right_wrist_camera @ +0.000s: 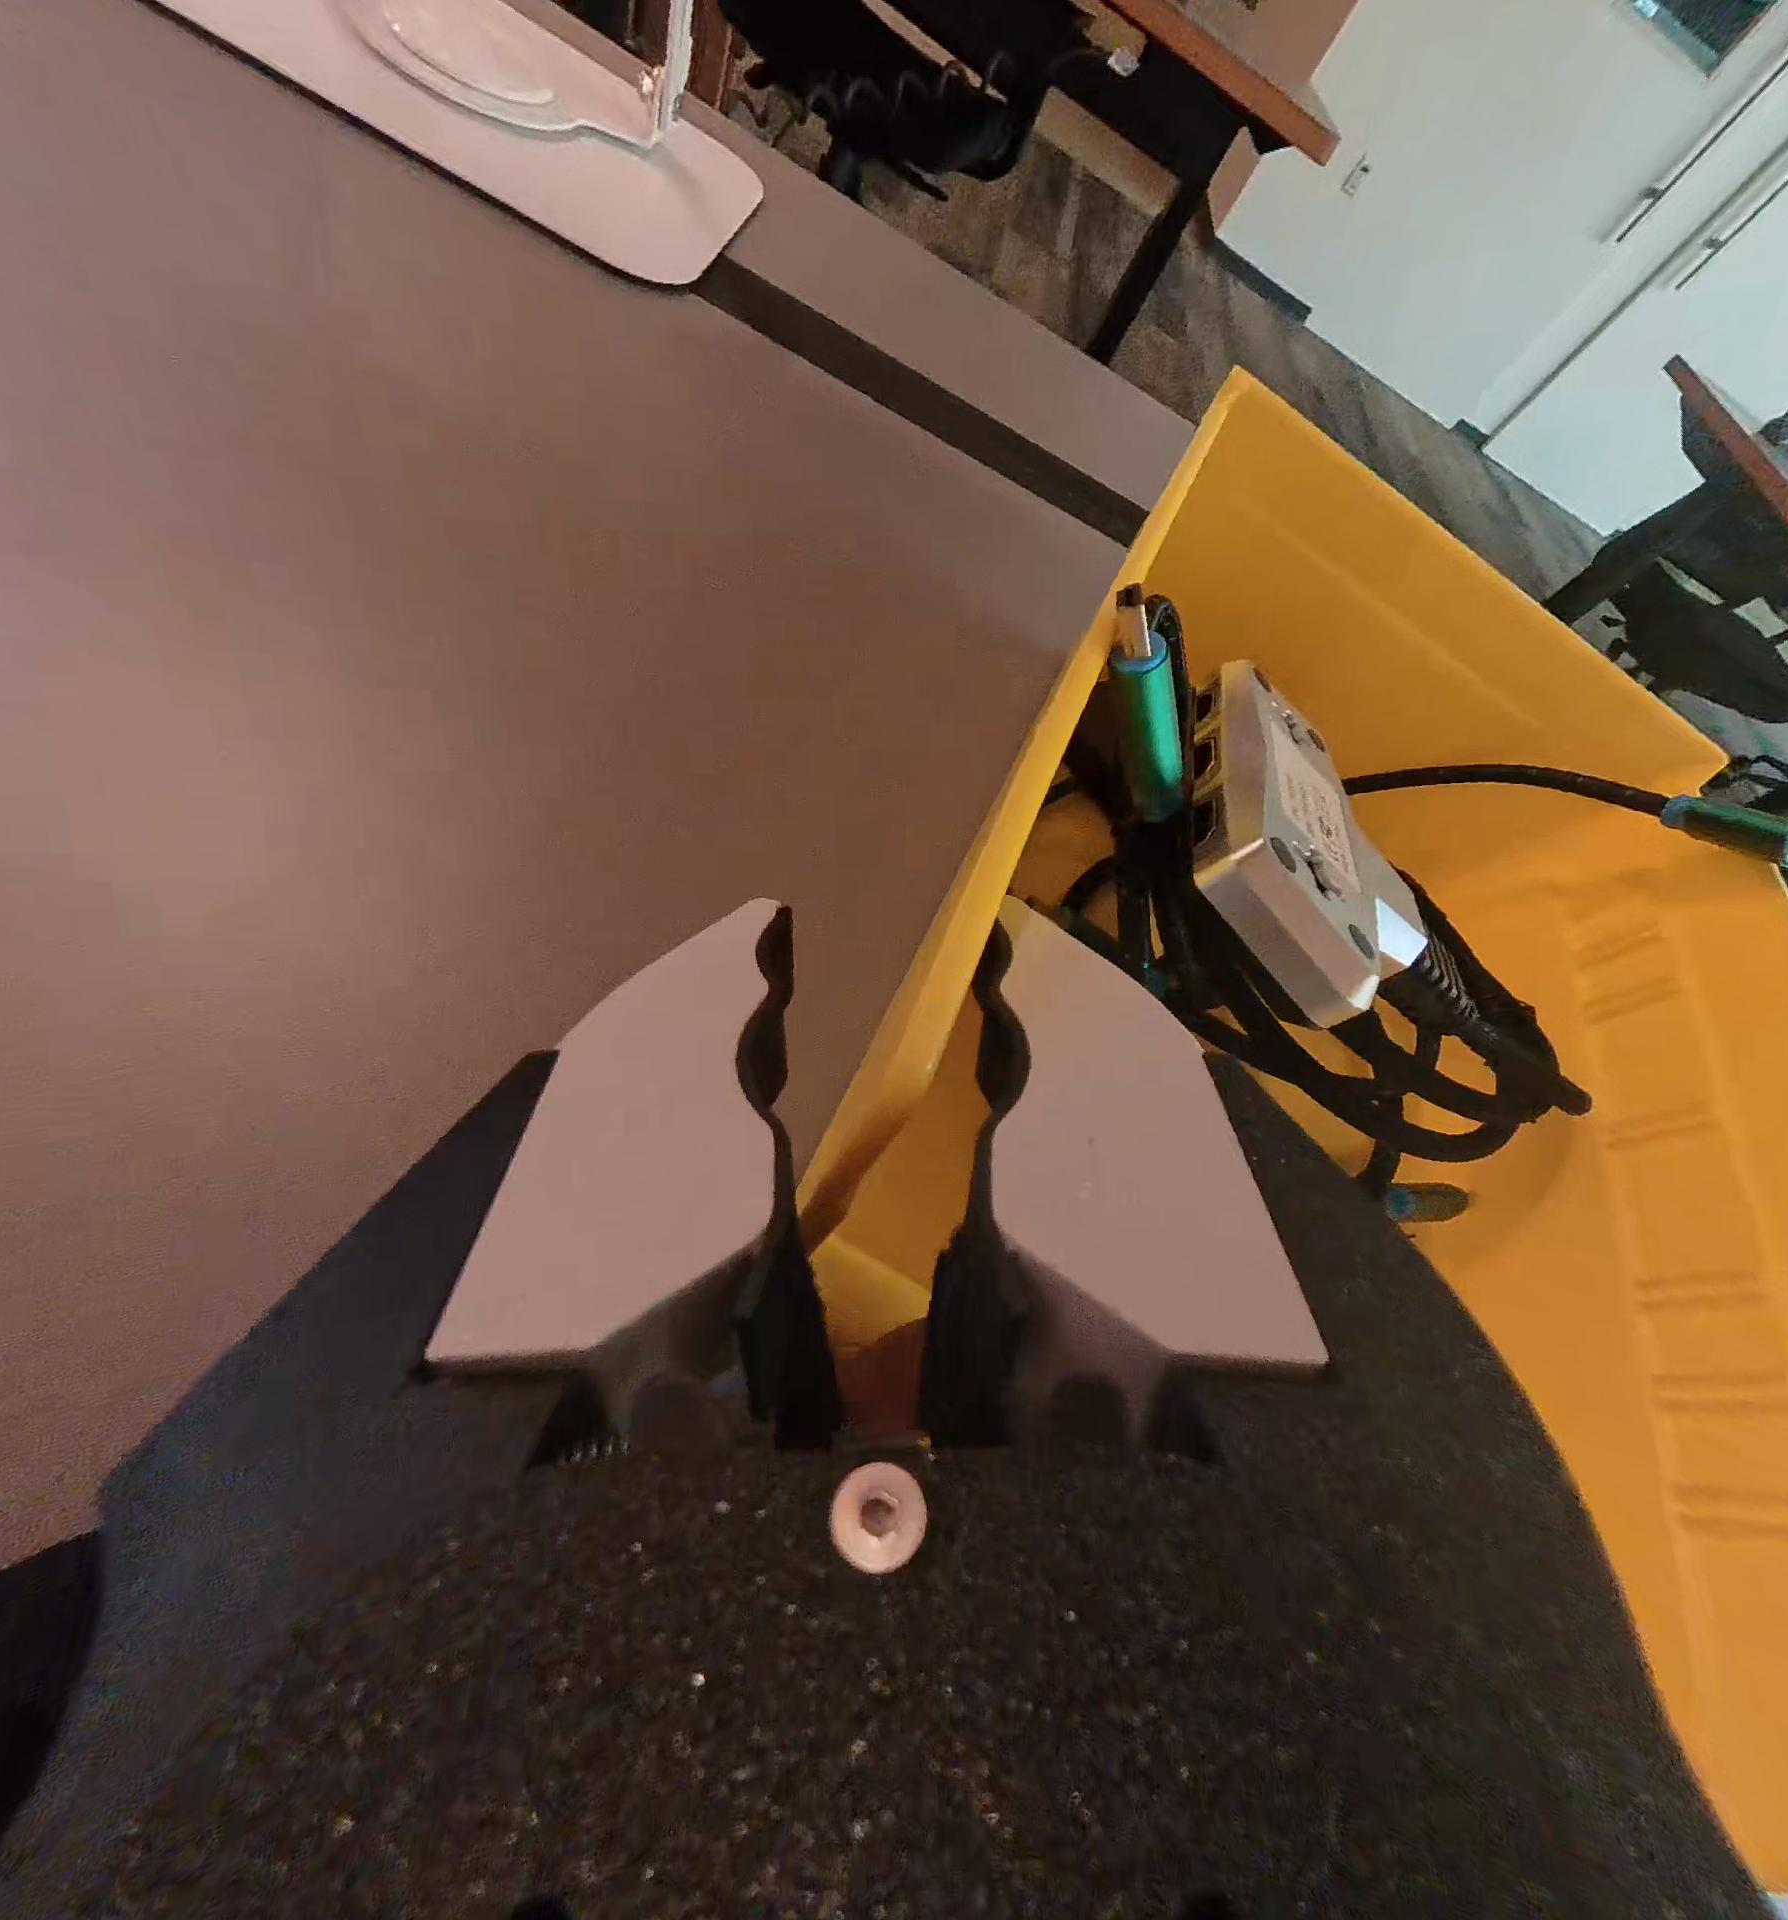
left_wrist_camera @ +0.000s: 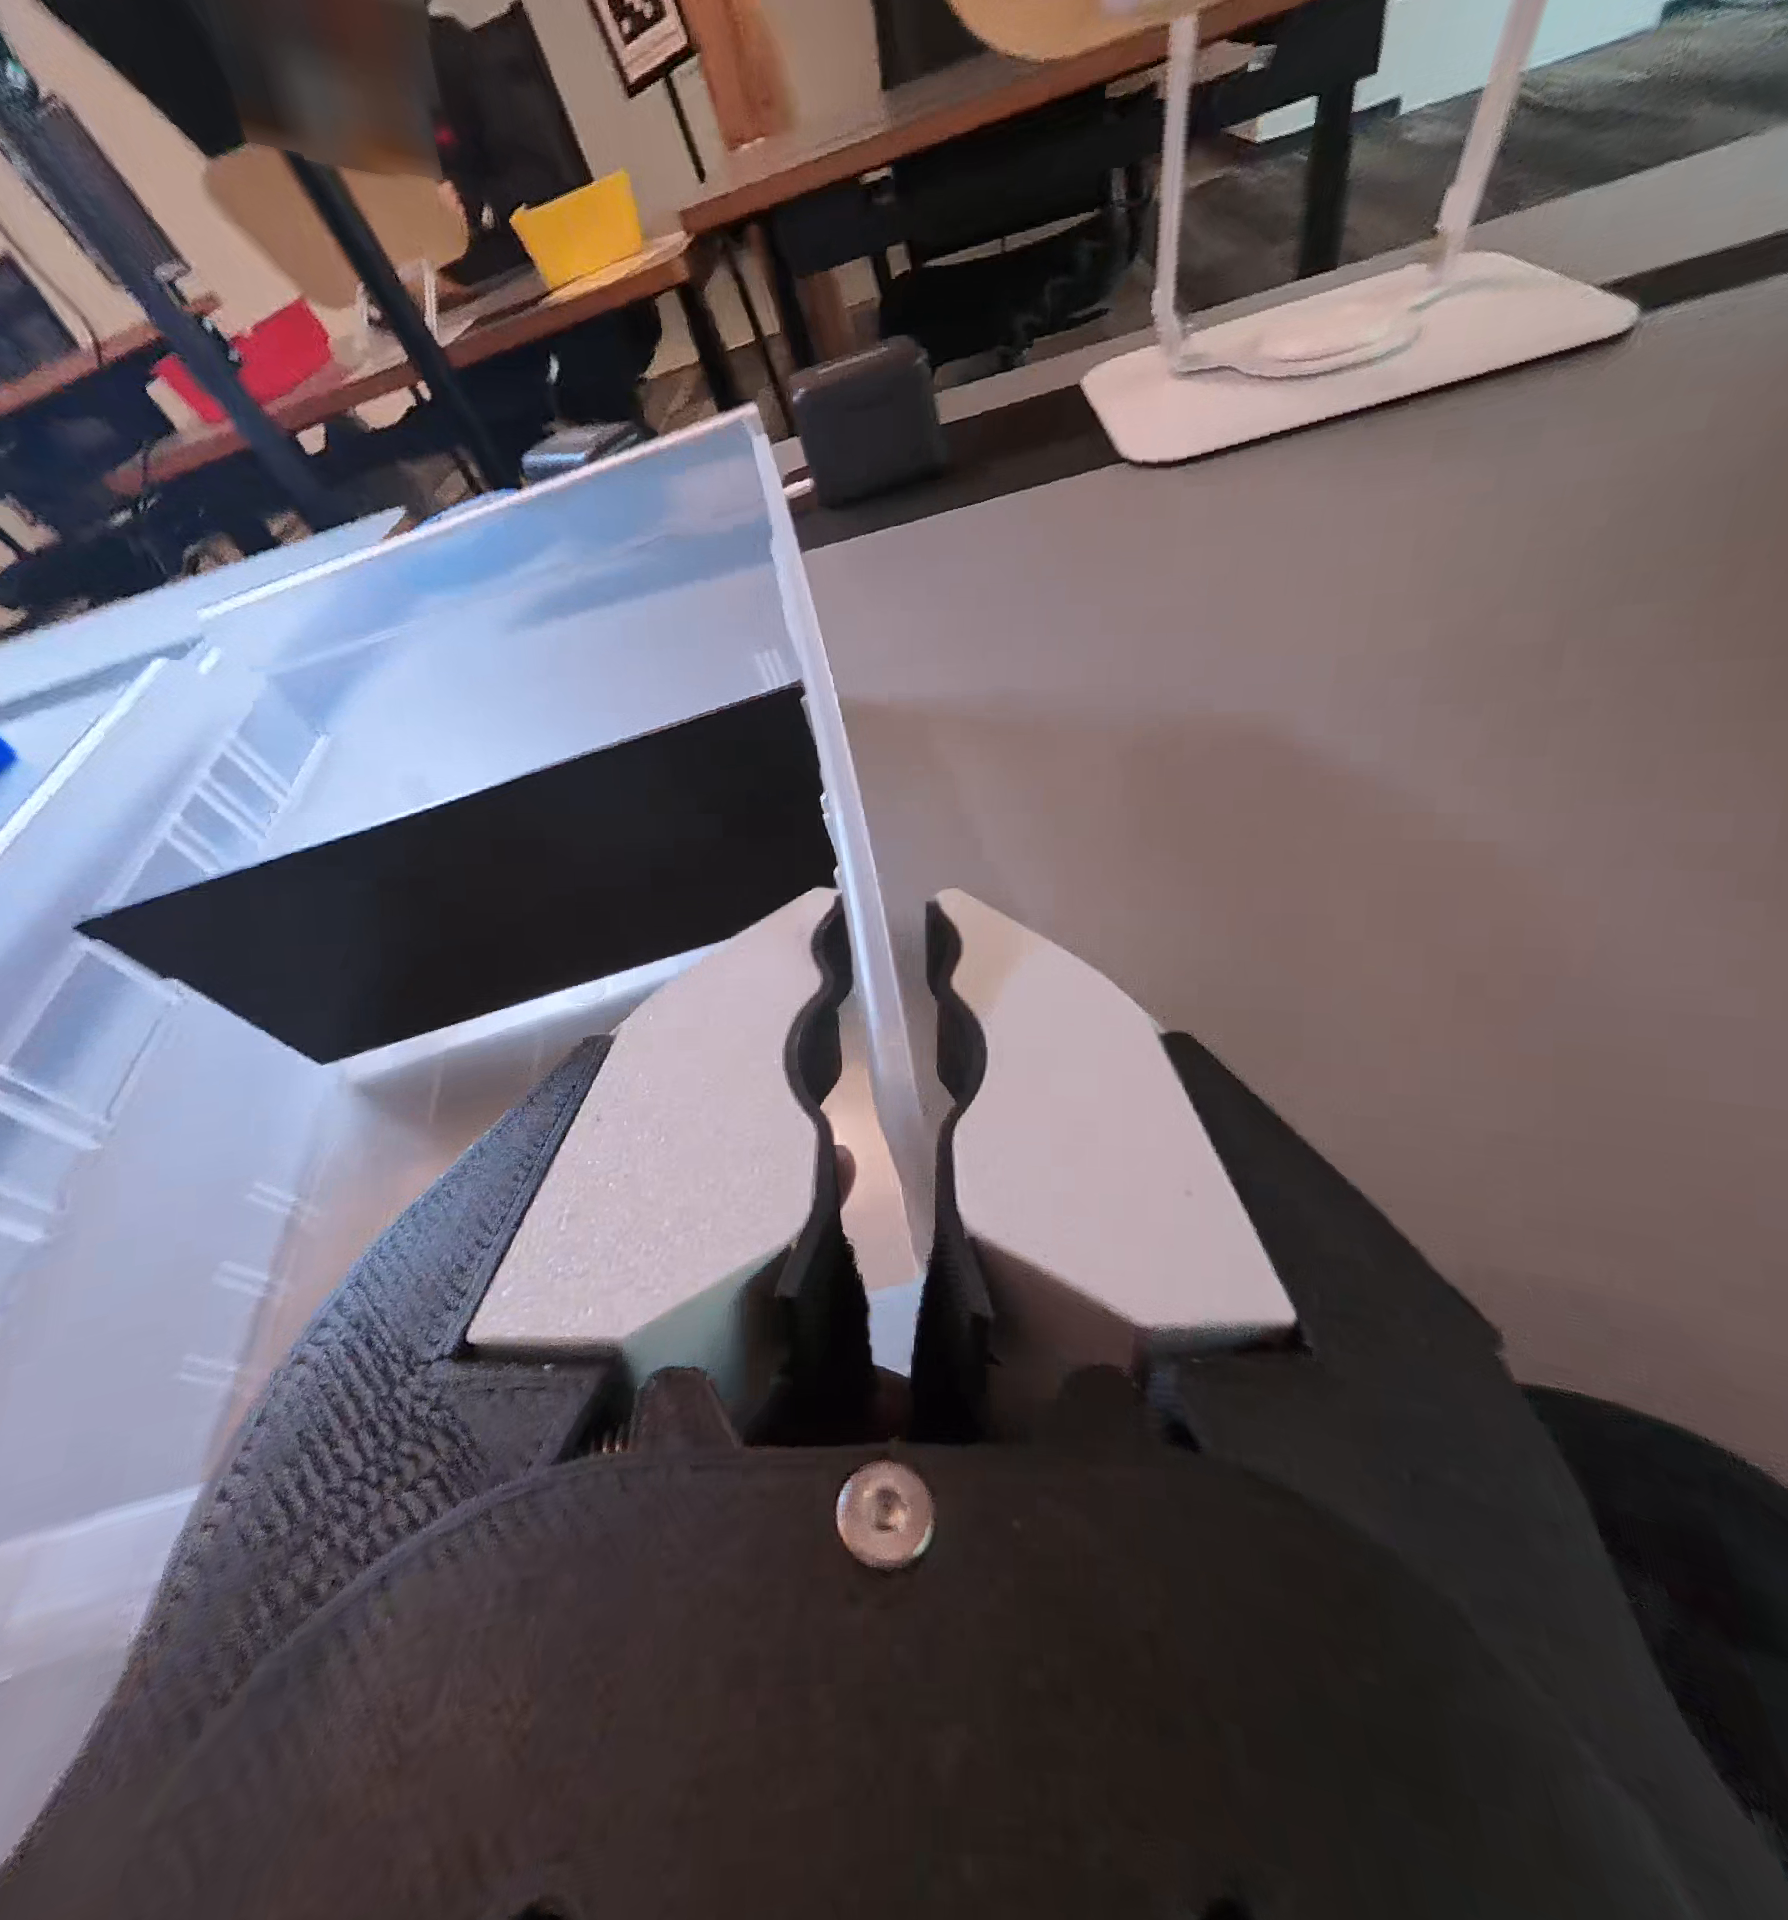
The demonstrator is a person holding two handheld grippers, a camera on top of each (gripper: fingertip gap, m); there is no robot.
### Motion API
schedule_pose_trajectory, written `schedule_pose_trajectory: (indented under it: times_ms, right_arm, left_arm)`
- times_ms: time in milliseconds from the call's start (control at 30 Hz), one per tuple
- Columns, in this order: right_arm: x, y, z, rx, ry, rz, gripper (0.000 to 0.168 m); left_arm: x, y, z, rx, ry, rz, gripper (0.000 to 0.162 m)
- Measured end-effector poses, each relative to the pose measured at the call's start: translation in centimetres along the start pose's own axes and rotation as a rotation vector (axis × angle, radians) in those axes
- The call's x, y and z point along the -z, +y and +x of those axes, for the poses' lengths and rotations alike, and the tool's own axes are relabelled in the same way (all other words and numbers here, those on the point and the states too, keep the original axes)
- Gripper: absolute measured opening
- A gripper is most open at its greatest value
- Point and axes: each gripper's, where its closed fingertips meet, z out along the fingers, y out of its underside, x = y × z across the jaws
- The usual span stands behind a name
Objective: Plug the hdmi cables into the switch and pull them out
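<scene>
Lying among black cables [right_wrist_camera: 1316, 1049], silver switch [right_wrist_camera: 1295, 831] fills yellow bin [right_wrist_camera: 1648, 1195].

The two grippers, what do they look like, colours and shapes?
Both match: the left gripper and right gripper each have a rough black printed body with one silver hex screw at the centre. The jaws are light grey wedge-shaped blocks, lined on their inner faces with wavy black pads. No cables, sleeves or markings show.

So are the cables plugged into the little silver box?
Not plugged in. The switch's three visible ports are empty, and two green-ended cable plugs hang free in the yellow bin.
</scene>
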Motion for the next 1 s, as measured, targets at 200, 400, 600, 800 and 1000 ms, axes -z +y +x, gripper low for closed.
schedule_pose_trajectory:
  times_ms: [200, 400, 600, 800, 1000]
  right_arm:
    - [0.6, -1.5, -3.2, 0.031, -0.158, 0.069, 0.035]
    - [2.1, -4.3, -10.5, 0.172, -0.393, 0.175, 0.044]
    - [7.6, -6.9, -19.6, 0.354, -0.800, 0.428, 0.084]
    - [9.9, -11.5, -14.1, 0.000, -0.721, 0.746, 0.066]
    - [6.2, -8.9, -0.3, -0.399, -0.068, 0.678, 0.073]
  left_arm:
    - [0.6, -0.7, 3.3, -0.142, 0.157, 0.070, 0.016]
    - [1.1, -1.7, 7.5, -0.279, 0.271, 0.130, 0.019]
    - [2.3, -4.4, 11.0, -0.394, 0.256, 0.344, 0.064]
    - [5.5, -7.6, 8.2, -0.125, 0.245, 0.636, 0.059]
    - [6.5, -8.2, 7.5, 0.005, 0.295, 0.706, 0.056]
